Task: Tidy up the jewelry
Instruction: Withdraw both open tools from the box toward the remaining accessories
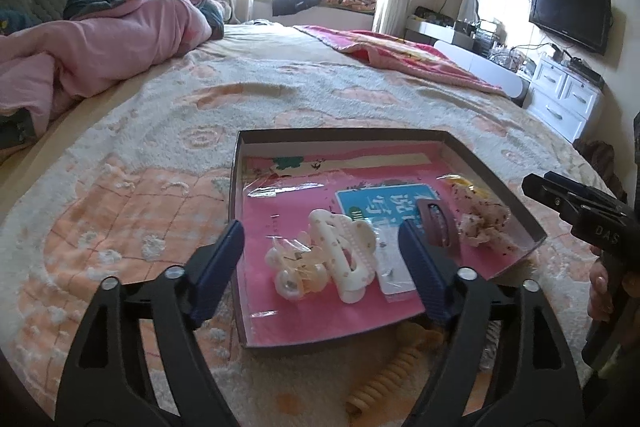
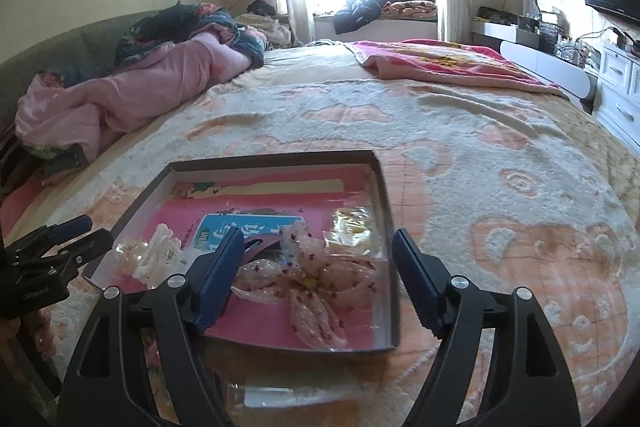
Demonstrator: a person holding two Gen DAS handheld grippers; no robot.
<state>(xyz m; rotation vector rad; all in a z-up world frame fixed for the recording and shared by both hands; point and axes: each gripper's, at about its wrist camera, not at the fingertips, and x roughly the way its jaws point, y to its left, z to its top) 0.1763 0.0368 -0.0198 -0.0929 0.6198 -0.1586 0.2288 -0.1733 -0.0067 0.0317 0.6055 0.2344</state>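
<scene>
A shallow dark-walled box lies on the bed, on a cream and peach patterned blanket, and holds the hair accessories over a pink printed sheet that lines its floor. The left gripper hovers low over the near part of the box with its blue-padded fingers spread wide and nothing between them; one pad sits outside the box's left wall, the other above its floor. Between those fingers lies a white claw clip, touching a smaller clear clip wrapped in plastic on its left. Just beyond the right pad rests a mauve clip, and beside that, toward the box's right wall, a spotted fabric bow. A coiled yellow hair tie lies on the blanket outside the box, near its front wall. The right gripper is likewise released and wide apart, holding nothing, poised above the box's right front corner with the spotted bow below its left pad, and a crinkled plastic packet farther back against the wall. A pink quilt is bunched at the far left of the bed.
</scene>
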